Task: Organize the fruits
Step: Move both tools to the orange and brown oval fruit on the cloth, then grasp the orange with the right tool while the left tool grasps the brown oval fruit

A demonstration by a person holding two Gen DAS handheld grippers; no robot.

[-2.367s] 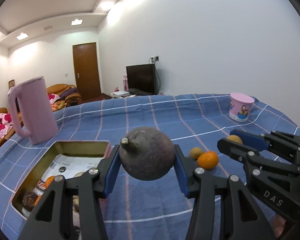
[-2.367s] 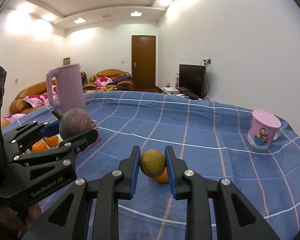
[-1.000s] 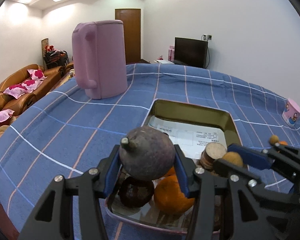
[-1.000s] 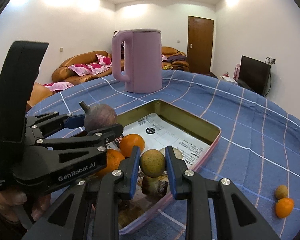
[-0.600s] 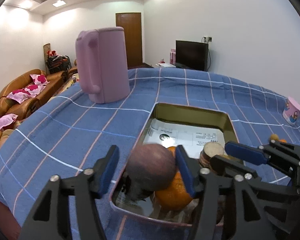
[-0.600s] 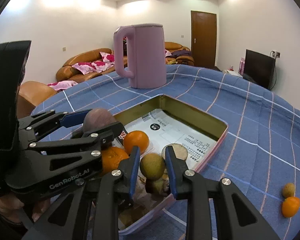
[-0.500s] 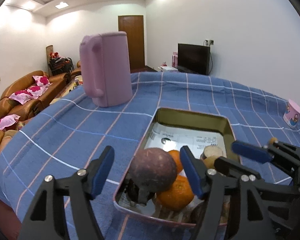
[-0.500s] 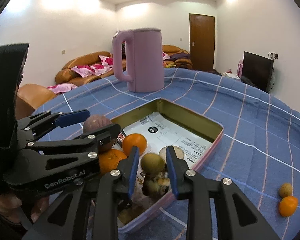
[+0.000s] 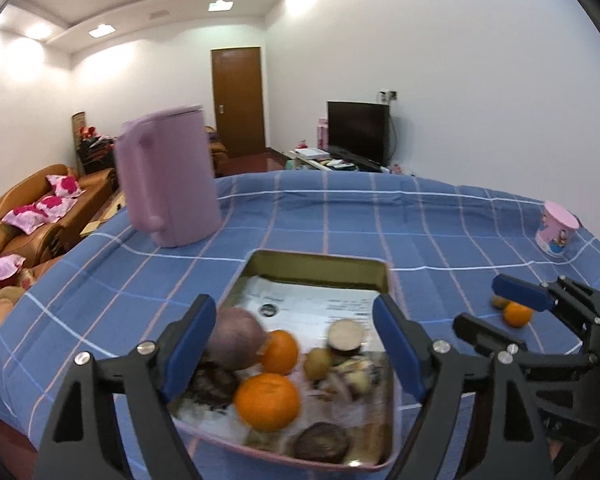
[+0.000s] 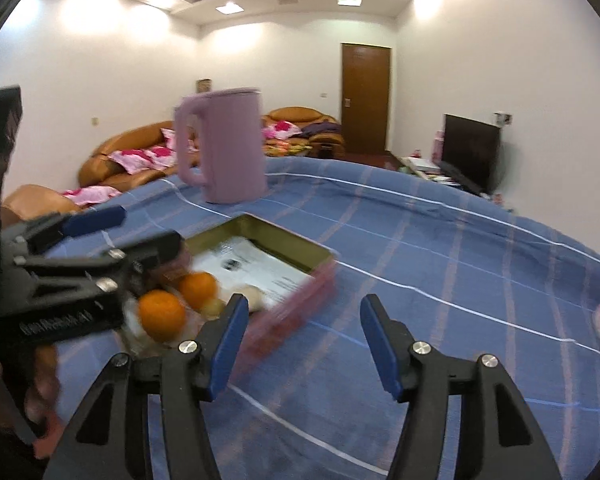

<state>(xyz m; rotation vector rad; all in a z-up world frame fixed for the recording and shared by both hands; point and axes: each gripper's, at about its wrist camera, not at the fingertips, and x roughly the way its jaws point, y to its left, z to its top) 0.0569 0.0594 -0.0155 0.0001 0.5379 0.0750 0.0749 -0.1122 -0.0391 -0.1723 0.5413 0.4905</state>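
The left gripper (image 9: 296,344) hangs over the near end of the tin tray (image 9: 320,260) with its jaws spread wide and nothing between them; the right gripper (image 10: 300,344) is likewise spread and empty, out over bare cloth to the right of the tray. The fruit sits heaped in the tray's near half: a dark purple fruit (image 9: 236,338) against the left wall, two oranges (image 9: 268,400) beside it, a small greenish-brown fruit (image 9: 316,364) and some darker pieces I cannot name through the blur.

The heap is the main risk — round fruit leans on round fruit, so a blue pad dipping in could set the purple one rolling or nudge an orange over the low rim. The two grippers are also near each other, so swinging both at once could make them clash.

Two fruits are still loose on the tablecloth (image 9: 380,216) to the right — a small orange (image 9: 518,314) and a brownish fruit (image 9: 499,302) touching it, just behind the right gripper's finger. They lie toward the table's edge, and a careless push could roll them off.

The tray's far half is open, showing only printed lining. A pink kettle (image 9: 168,176) stands well behind the tray and a pink cup (image 9: 558,230) far right; the cloth between is free for travel.
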